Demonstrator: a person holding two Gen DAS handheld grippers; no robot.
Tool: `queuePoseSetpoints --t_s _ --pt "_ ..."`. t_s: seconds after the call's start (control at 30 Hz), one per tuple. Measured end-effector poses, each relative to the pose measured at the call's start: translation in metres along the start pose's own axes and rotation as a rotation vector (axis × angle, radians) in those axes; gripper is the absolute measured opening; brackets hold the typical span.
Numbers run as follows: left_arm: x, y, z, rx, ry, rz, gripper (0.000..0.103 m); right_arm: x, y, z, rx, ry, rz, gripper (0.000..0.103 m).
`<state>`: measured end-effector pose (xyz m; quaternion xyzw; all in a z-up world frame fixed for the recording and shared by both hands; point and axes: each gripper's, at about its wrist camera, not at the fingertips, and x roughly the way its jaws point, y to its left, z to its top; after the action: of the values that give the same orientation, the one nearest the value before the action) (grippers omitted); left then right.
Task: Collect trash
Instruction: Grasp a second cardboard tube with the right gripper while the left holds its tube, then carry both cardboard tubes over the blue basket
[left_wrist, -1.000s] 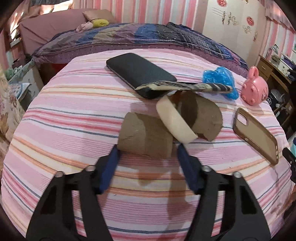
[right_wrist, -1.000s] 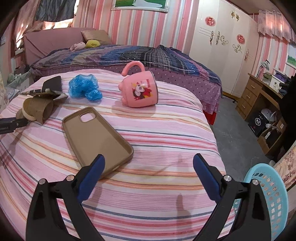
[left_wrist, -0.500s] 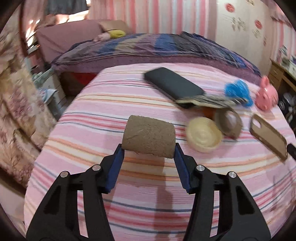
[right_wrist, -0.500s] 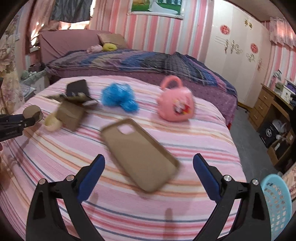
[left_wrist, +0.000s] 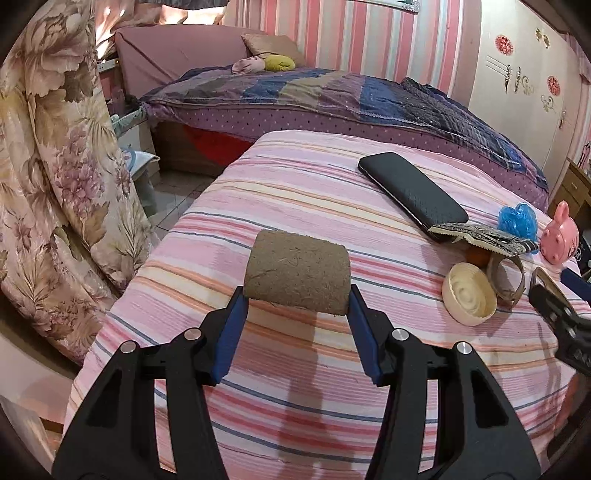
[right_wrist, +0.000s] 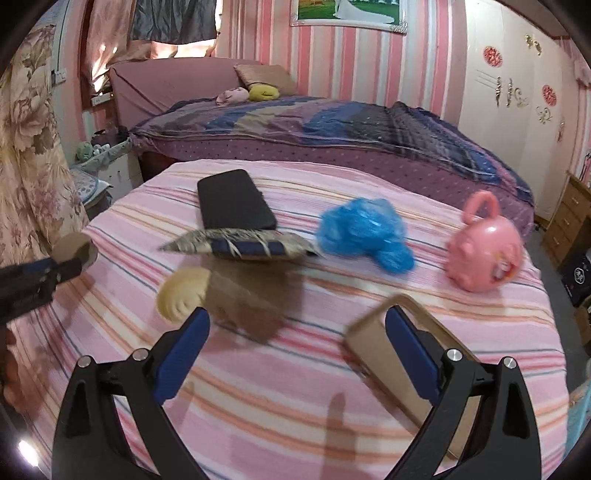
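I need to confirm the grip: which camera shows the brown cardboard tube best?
The left wrist view. The cardboard tube fills the centre there, sharp, clamped end to end in the left gripper. The right wrist view shows only one round end of it at the far left edge, small, partly behind a finger.

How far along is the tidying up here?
Nothing looks binned yet. The left gripper holds one cardboard roll above the striped bedspread. The right gripper is open and empty. Left lying: another cardboard tube, a round lid, a wrapper and crumpled blue plastic.
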<state>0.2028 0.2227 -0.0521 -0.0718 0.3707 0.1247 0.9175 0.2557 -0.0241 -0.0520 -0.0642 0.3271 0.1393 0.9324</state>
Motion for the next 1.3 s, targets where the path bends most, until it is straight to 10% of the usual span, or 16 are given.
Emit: queuePoseSetpoints --t_s 0.17,0.37,1.3 --pt "-0.001 -0.003 0.001 -0.004 0.012 -0.012 0.053 0.023 0.010 0.011 0.013 0.043 0.049 0.090" --pt "-0.005 -0.012 0.003 0.012 0.003 -0.013 0.053 0.032 0.005 0.014 0.022 0.087 0.172 0.055" --pt "-0.061 -0.135 -0.034 0.190 -0.053 -0.166 0.053 -0.131 -0.143 -0.084 0.022 -0.027 -0.229 0.053"
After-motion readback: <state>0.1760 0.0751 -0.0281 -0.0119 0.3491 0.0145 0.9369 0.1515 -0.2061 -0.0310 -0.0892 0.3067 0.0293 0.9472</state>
